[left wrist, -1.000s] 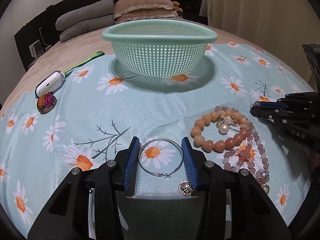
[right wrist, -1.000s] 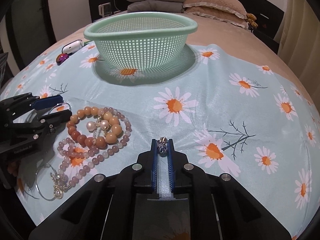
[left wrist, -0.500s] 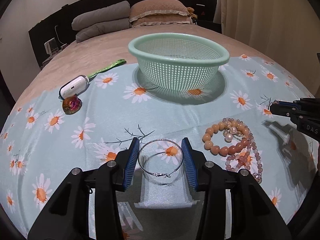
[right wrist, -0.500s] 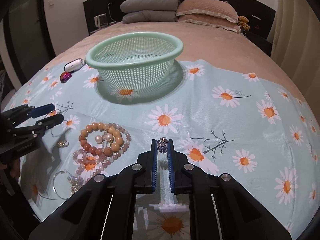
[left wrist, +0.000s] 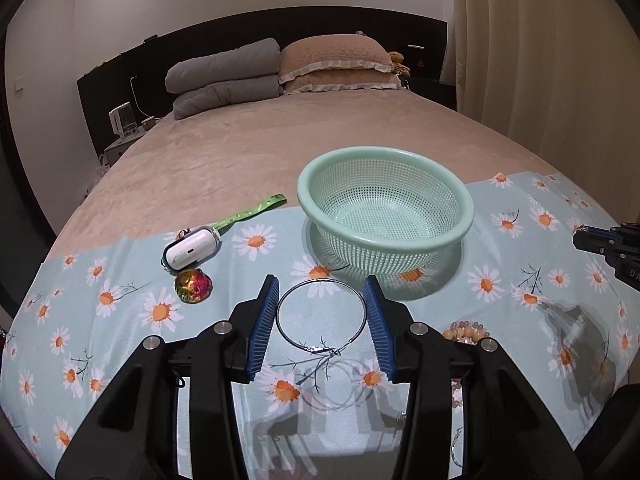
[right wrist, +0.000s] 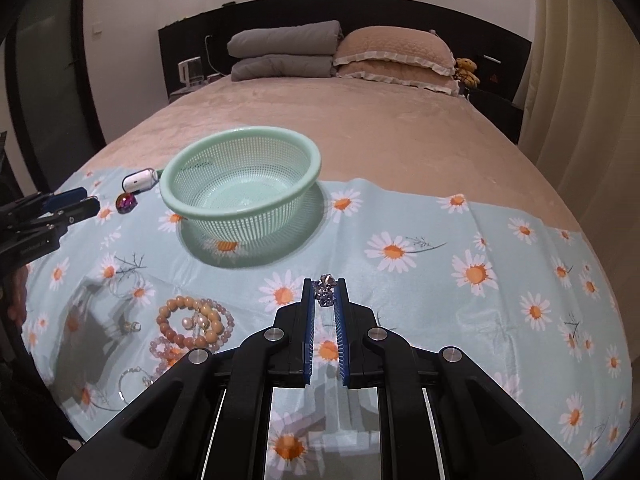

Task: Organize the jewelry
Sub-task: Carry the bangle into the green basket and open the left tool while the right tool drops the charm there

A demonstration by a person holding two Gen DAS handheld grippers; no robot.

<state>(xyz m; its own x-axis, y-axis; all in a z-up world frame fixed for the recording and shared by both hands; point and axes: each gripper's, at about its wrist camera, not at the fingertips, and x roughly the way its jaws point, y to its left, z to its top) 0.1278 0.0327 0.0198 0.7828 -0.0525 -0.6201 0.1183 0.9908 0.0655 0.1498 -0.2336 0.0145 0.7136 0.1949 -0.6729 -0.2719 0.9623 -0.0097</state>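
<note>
My left gripper (left wrist: pixel 321 284) is shut on a thin silver hoop (left wrist: pixel 320 347), held flat between its blue pads above the daisy cloth. My right gripper (right wrist: pixel 324 282) is shut on a small sparkling crystal earring (right wrist: pixel 325 290) at its fingertips. A mint green mesh basket (left wrist: pixel 464 200) (right wrist: pixel 308 152) stands empty on the cloth ahead of both. Orange and pink bead bracelets with pearls (right wrist: pixel 192 326) lie in a heap on the cloth to the left in the right wrist view. In the left wrist view only a few beads (left wrist: pixel 466 330) show behind the right finger.
A white case (left wrist: pixel 191 249) with a green strap (left wrist: pixel 252 213) and an iridescent round piece (left wrist: pixel 193 286) lie left of the basket. Another hoop (right wrist: pixel 132 378) and a small charm (right wrist: pixel 134 326) lie near the beads. Folded grey blankets and pillows sit at the headboard.
Both grippers have risen from the cloth with their pieces, the hoop and the crystal earring. The basket's inside now shows from above, and the bead heap has dropped lower in both views.
</note>
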